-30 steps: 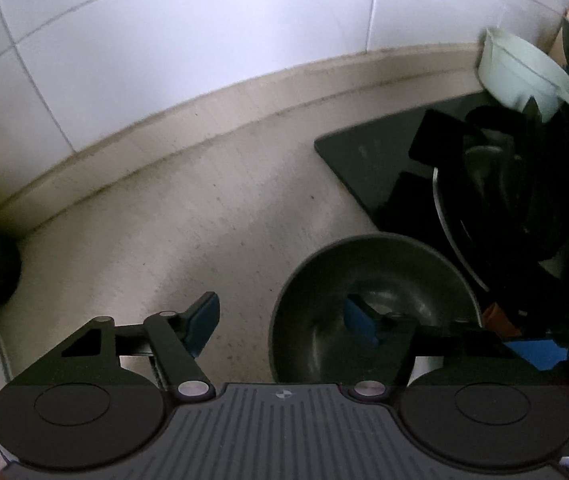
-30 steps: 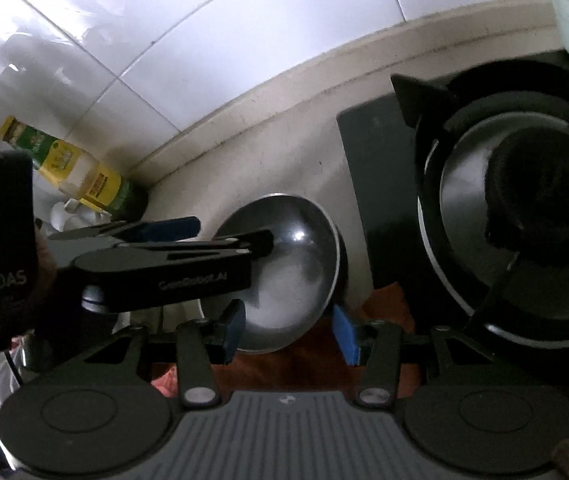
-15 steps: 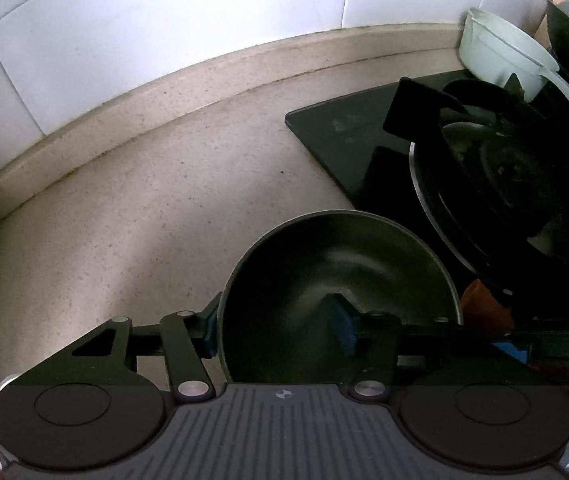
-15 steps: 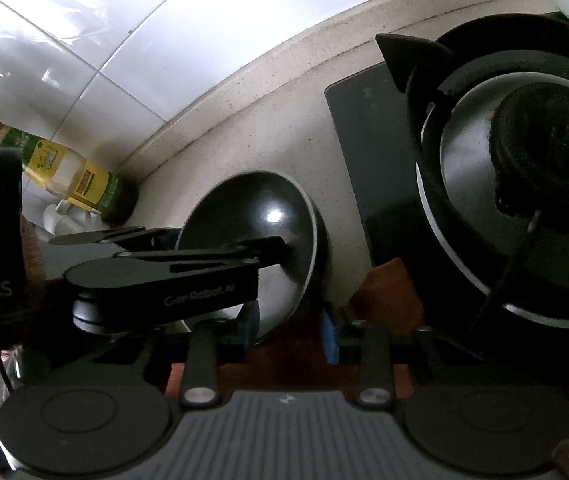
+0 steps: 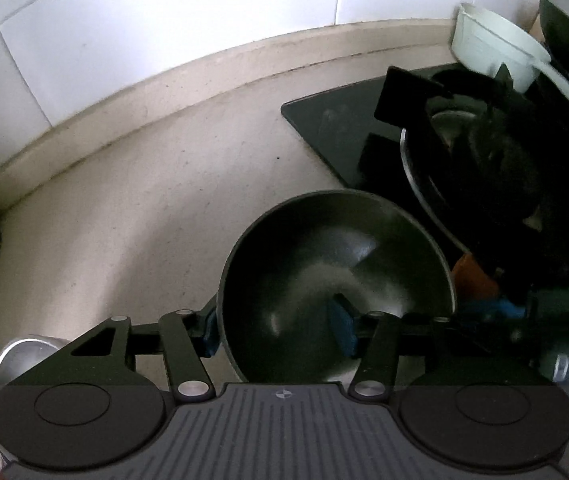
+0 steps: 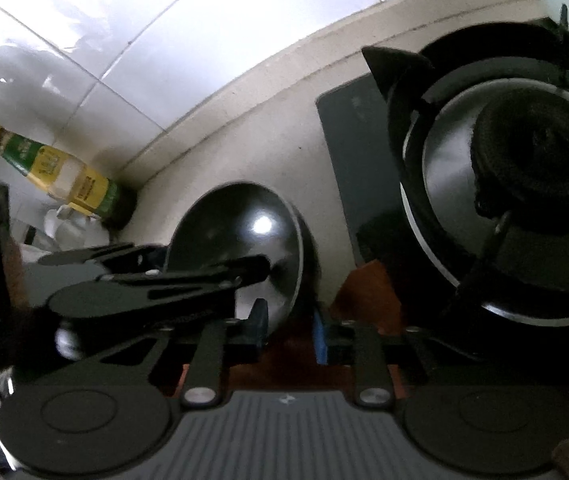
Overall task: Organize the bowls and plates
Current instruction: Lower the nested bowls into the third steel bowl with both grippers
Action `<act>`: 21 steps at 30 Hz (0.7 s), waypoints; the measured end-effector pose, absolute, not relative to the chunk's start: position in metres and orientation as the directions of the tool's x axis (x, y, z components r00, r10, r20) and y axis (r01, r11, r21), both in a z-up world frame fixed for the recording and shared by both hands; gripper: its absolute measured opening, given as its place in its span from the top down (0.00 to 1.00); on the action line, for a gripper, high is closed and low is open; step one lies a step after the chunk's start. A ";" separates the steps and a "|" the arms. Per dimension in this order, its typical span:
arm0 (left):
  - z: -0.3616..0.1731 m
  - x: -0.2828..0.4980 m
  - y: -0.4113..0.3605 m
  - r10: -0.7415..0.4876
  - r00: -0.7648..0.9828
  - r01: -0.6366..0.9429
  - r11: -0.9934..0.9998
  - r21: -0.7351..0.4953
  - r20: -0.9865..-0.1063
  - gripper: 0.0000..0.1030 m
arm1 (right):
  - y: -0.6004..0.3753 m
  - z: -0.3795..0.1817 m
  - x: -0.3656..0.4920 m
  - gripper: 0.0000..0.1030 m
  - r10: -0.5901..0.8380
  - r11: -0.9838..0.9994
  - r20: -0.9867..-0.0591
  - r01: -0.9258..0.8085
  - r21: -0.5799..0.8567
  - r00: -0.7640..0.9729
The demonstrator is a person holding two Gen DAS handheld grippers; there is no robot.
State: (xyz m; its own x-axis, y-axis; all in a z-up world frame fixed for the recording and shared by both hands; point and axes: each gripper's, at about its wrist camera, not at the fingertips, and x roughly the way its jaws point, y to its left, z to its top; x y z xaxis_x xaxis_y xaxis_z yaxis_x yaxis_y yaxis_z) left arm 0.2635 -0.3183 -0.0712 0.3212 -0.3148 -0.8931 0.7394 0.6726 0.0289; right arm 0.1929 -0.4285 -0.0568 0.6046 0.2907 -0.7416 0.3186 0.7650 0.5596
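A dark round bowl (image 5: 336,276) fills the lower middle of the left wrist view. My left gripper (image 5: 280,334) is shut on its near rim, with one blue pad outside the wall and the other inside, and holds it tilted above the beige counter (image 5: 156,208). The bowl also shows in the right wrist view (image 6: 244,236), with the left gripper's black arm across it. My right gripper (image 6: 286,330) is open and empty, just right of the bowl's edge.
A black gas hob with a burner (image 6: 524,184) lies to the right. A pale green ladle cup (image 5: 492,52) stands behind it. A yellow-labelled bottle (image 6: 60,176) stands in the left corner by the white tiled wall. A metal cup (image 5: 24,352) is at lower left.
My left gripper closed on the bowl's rim and lifted it, tilting it. The right gripper's fingers have narrowed and it stays beside the bowl.
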 end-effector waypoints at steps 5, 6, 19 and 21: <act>-0.069 0.263 -0.316 -0.310 0.326 0.726 0.687 0.027 -0.893 0.40 | -0.429 -0.059 0.196 0.82 0.292 0.758 -0.739 0.324 0.566 0.607; -0.068 0.262 -0.314 -0.314 0.327 0.724 0.690 0.022 -0.891 0.40 | -0.427 -0.058 0.196 0.82 0.287 0.765 -0.744 0.324 0.557 0.603; -0.029 0.257 -0.297 -0.371 0.388 0.690 0.724 -0.001 -0.844 0.41 | -0.405 -0.012 0.192 0.83 0.145 0.897 -0.729 0.222 0.383 0.670; -0.023 0.256 -0.292 -0.374 0.399 0.681 0.733 -0.003 -0.837 0.41 | -0.402 -0.006 0.192 0.83 0.144 0.904 -0.723 0.207 0.373 0.676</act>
State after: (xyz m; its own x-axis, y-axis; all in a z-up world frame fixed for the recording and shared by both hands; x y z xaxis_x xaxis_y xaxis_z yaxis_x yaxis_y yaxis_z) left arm 0.2564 -0.2925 -0.0232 0.3989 -0.3743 -0.8371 0.6807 0.7325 -0.0032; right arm 0.1923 -0.4019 -0.0061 0.6761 0.1435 -0.7227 0.2072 0.9042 0.3734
